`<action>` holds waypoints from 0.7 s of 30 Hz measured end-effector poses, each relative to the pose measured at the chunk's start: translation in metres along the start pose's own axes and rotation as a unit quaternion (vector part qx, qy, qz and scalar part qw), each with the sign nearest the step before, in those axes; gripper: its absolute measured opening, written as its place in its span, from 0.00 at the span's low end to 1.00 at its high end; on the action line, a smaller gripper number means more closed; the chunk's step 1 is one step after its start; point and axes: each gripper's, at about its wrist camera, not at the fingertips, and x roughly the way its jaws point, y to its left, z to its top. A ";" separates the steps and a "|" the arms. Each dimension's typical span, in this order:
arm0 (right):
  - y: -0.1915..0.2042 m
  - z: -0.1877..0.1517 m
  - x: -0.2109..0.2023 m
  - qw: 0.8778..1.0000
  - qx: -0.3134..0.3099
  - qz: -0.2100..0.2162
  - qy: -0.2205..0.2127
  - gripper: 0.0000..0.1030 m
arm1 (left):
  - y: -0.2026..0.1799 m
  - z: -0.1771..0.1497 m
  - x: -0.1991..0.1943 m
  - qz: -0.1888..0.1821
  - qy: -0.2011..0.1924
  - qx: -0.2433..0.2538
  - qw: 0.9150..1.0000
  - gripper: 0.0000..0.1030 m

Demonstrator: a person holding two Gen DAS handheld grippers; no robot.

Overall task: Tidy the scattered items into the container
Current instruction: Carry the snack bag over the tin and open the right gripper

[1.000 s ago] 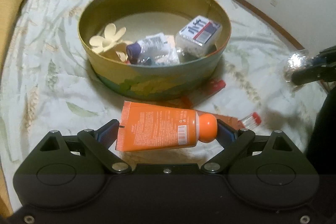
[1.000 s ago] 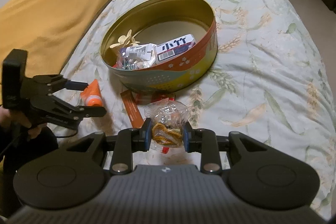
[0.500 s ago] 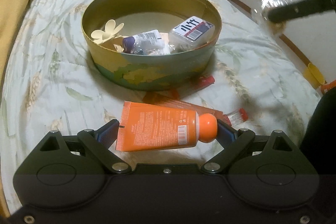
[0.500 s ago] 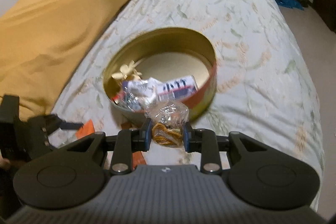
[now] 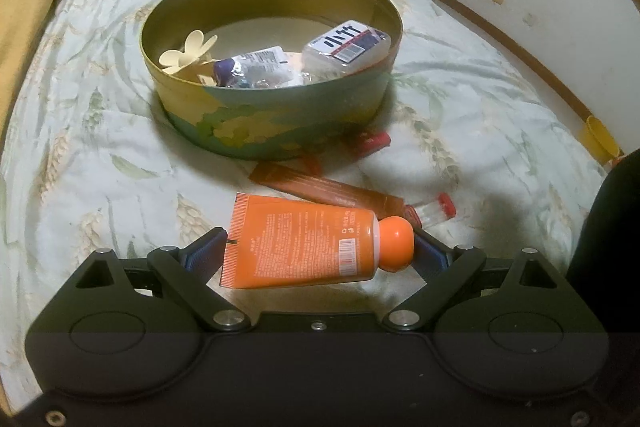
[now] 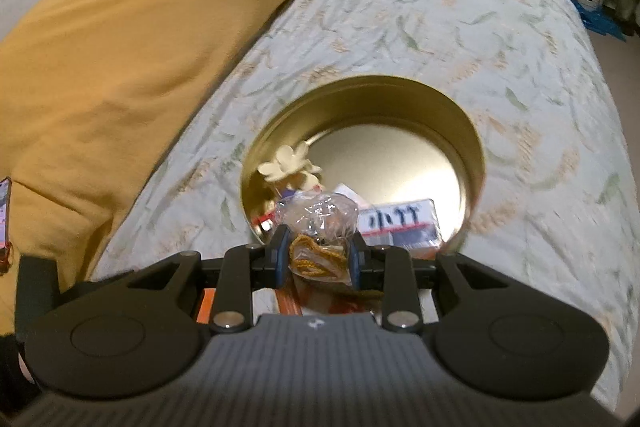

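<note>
Midway, the right gripper (image 6: 318, 255) is pinching a clear bag (image 6: 320, 227) over the tin (image 6: 474, 147) as the left gripper (image 5: 320, 251), jaws wide, is clamping an orange tube (image 5: 304, 243) endwise nearby, with sachets (image 5: 320, 187) lying outside.

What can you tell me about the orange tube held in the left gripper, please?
The orange tube is a soft, squeezable-looking plastic tube with a crimped flat end, a rounded orange cap, small white print and a barcode. It lies crosswise, clamped end to end between the left gripper fingers, lifted above the bedspread, short of the round tin.
</note>
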 end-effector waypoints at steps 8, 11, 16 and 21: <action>0.010 0.027 0.035 0.999 0.013 0.011 0.029 0.56 | -0.005 -0.003 0.000 -0.004 0.000 0.004 1.000 0.91; 0.004 0.030 0.038 0.999 0.040 -0.004 0.016 0.77 | -0.005 -0.002 -0.001 -0.006 0.001 0.005 1.000 0.91; -0.004 0.024 0.025 0.998 0.062 -0.009 -0.001 0.86 | -0.005 -0.002 -0.001 -0.007 0.002 0.007 1.000 0.91; -0.017 0.010 0.009 0.997 0.079 -0.022 -0.008 0.91 | -0.006 -0.002 0.000 -0.006 0.003 0.009 1.000 0.91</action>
